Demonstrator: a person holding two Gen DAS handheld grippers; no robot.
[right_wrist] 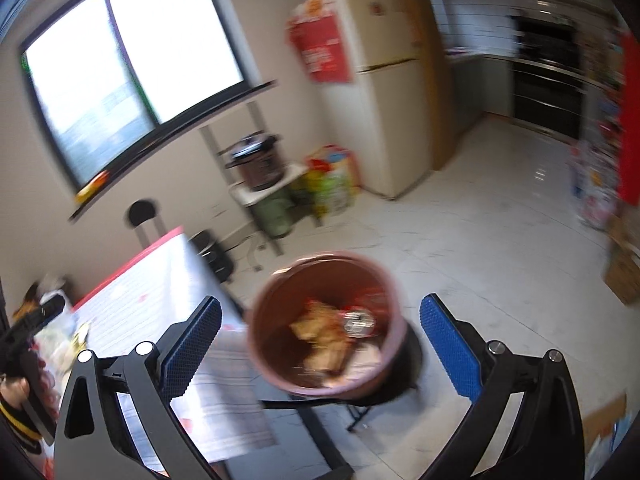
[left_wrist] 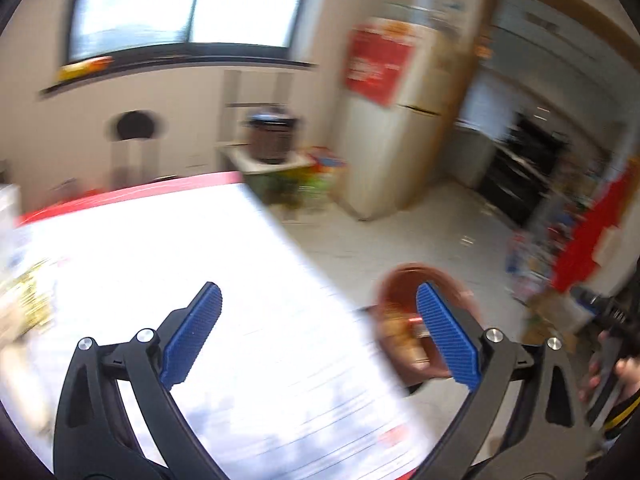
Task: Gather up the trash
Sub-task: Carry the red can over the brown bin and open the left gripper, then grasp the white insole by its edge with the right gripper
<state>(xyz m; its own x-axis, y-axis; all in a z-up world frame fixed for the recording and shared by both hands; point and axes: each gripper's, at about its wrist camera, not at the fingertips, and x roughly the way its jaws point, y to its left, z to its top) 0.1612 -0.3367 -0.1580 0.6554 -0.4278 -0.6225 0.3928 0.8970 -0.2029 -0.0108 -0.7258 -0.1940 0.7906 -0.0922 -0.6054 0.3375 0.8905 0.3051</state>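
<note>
A brown trash bin (right_wrist: pixel 326 322) stands on a black stool beside the table, with crumpled wrappers (right_wrist: pixel 320 336) and a shiny piece inside. My right gripper (right_wrist: pixel 320 328) hangs open and empty above the bin's mouth. My left gripper (left_wrist: pixel 320 320) is open and empty over the white table (left_wrist: pixel 200 260) near its right edge; the bin (left_wrist: pixel 400 312) shows partly behind its right finger. Blurred yellowish trash (left_wrist: pixel 28 300) lies at the table's left side. The left gripper's handle (right_wrist: pixel 28 332) shows at the left edge of the right wrist view.
The table has a red far edge (left_wrist: pixel 160 188). A black round stool (right_wrist: pixel 142 212) stands behind it. A shelf with a cooker (right_wrist: pixel 256 164), bags (right_wrist: pixel 332 180) and a fridge (right_wrist: pixel 380 100) line the wall. Cardboard boxes (right_wrist: pixel 622 276) sit at the right on the tiled floor.
</note>
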